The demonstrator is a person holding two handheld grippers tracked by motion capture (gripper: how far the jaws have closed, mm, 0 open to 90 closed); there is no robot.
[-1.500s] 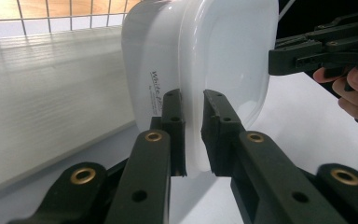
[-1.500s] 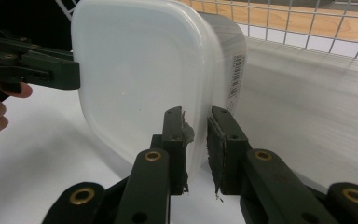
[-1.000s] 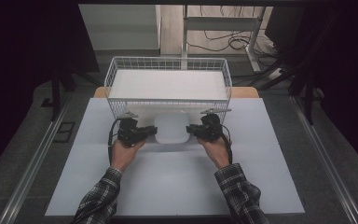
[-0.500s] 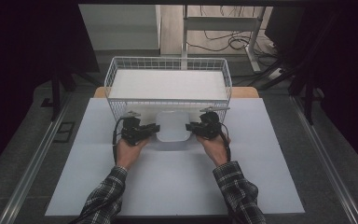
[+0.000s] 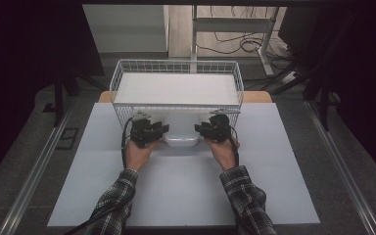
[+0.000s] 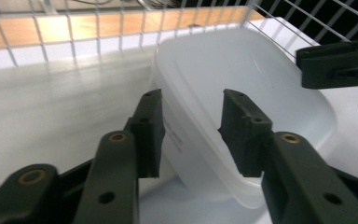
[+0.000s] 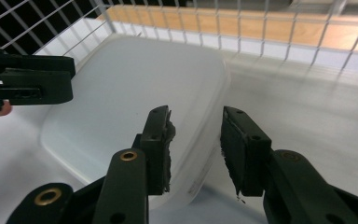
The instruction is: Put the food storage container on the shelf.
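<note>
A translucent white plastic container [image 5: 180,140] with a lid lies on the white mat at the front of a white wire basket [image 5: 176,66], its far part among the front wires. My left gripper [image 5: 162,129] is at its left end and my right gripper [image 5: 199,129] at its right end. In the left gripper view the jaws [image 6: 191,100] straddle the container's [image 6: 242,79] rim with gaps on both sides; they have just been opening. In the right gripper view the jaws [image 7: 196,114] straddle the container's [image 7: 135,88] other rim the same way, also just opening.
The basket's wires [image 6: 98,28] stand close behind and above the container. The white mat [image 5: 186,191] reaches to the table's front edge, where plaid-sleeved forearms come in. A wooden table edge [image 5: 259,96] shows behind the basket, with dark floor and cables beyond.
The container and both grippers have moved away from the person, toward the basket front. Both pairs of jaws have spread apart off the container's ends.
</note>
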